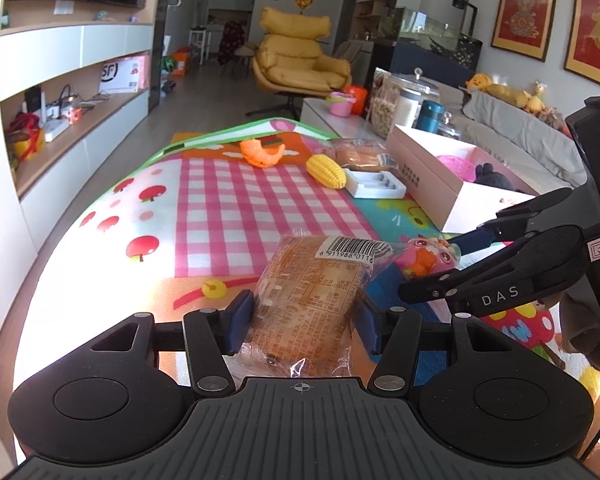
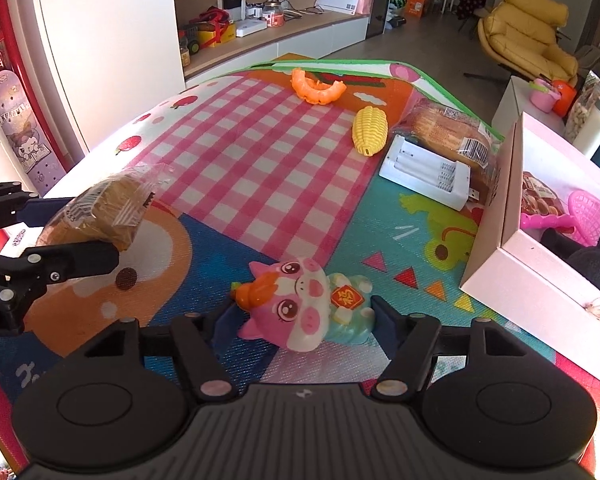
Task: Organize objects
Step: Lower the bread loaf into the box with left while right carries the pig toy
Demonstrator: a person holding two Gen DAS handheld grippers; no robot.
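My left gripper (image 1: 304, 324) is shut on a wrapped bread pack (image 1: 312, 296) and holds it above the play mat; the pack also shows in the right wrist view (image 2: 100, 208). My right gripper (image 2: 300, 320) has its blue pads on either side of a pink pig toy (image 2: 296, 304) lying on the mat, closed against it. The same toy shows in the left wrist view (image 1: 428, 258) between the right gripper's fingers (image 1: 476, 240). A pink-lined open box (image 2: 512, 216) stands to the right, holding a pink basket (image 2: 588, 208) and a dark plush.
On the mat lie an orange toy shrimp (image 2: 318, 86), a yellow toy corn (image 2: 370, 130), a white battery charger (image 2: 428, 172) and a second bread pack (image 2: 452, 132). A white shelf unit runs along the left. A yellow armchair (image 1: 296, 56) stands beyond the mat.
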